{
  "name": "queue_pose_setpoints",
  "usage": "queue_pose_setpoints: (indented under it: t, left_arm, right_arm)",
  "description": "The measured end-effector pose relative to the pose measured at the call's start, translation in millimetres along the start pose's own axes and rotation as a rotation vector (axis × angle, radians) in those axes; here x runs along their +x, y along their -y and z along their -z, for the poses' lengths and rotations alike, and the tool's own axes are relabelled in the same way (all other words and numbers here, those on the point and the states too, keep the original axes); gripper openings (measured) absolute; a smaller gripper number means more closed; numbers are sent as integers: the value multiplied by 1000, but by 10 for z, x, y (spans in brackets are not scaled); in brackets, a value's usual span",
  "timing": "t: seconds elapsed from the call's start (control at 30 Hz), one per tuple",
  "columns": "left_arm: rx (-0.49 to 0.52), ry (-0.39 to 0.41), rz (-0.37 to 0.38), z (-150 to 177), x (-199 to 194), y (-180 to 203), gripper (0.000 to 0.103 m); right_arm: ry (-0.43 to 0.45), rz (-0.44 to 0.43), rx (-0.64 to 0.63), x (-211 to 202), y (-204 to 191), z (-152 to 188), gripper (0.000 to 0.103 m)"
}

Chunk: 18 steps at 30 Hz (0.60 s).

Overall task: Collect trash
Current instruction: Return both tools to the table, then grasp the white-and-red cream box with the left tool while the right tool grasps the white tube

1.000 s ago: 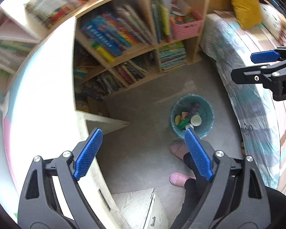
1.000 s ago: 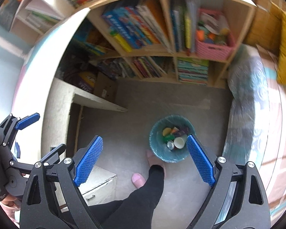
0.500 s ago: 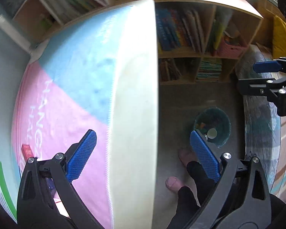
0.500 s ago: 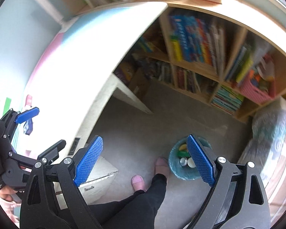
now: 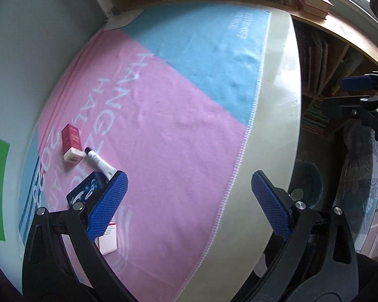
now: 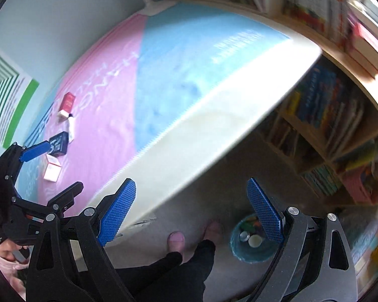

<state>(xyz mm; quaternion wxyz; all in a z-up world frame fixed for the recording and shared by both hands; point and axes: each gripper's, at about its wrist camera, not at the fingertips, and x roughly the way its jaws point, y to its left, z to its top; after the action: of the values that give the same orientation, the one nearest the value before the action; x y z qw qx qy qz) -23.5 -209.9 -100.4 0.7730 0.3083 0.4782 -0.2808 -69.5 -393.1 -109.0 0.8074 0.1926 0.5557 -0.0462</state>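
Both claws are empty and spread wide, so this looks like the swing from the bin toward the next pickup. The left claw (image 5: pixel 189 201) has just been opening and has nothing between its blue pads; the right claw (image 6: pixel 191 211) hangs open over the floor by the worktop's edge.

The trash still to fetch lies on the pink-and-blue cloth (image 5: pixel 179 115) over the worktop (image 5: pixel 277 130), at about nine o'clock in the left wrist view: a red carton (image 5: pixel 71 143), a white tube (image 5: pixel 100 163) just beside it, a dark blue box (image 5: pixel 87 188) partly behind the left pad, and a white carton (image 5: pixel 107 239) nearer still. The teal bin (image 6: pixel 249 241) stands on the floor at about five o'clock in the right wrist view, already holding scraps, close by the person's pink slippers (image 6: pixel 176 237).

The next move, I'd judge, calls for lowering onto one carton. The cloth is open all round them; the worktop's pale rim and the wall behind are the limits.
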Motion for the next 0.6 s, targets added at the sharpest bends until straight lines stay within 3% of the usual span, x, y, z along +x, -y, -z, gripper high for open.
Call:
queue_pose_setpoints:
  t: [0.27,0.6]
  left_arm:
    - [-176,-25,-71,291,-45,-618,96]
    - [-327,-53,-141,623,-63,-1160,96]
  right_arm:
    - [-41,-64,-182,252,-683,-294,89]
    - [-79,-132,-341,471,-1379,-493,89]
